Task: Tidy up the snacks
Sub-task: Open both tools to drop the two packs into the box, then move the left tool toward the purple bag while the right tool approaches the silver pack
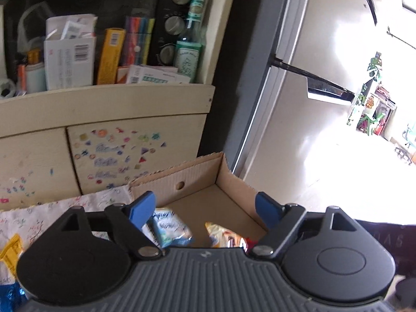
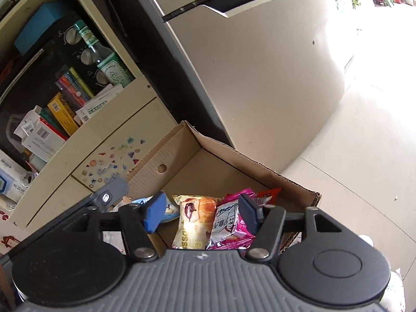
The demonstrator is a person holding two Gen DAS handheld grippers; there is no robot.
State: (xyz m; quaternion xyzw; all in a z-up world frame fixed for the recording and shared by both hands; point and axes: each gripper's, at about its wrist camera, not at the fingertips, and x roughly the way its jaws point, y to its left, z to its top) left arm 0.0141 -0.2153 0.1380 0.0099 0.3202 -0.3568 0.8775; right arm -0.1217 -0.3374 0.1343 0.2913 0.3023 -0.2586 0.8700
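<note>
Both tools, left (image 1: 205,209) and right (image 2: 201,213), hung spread and empty above the cardboard box (image 2: 260,167), snack packets (image 2: 193,221) gathered at six o'clock for sorting.

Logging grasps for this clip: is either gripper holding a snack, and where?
Neither: left gripper and right gripper are both open and empty above the cardboard box.

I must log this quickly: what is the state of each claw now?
Left claw: open, holding nothing.
Right claw: open, holding nothing.
</note>
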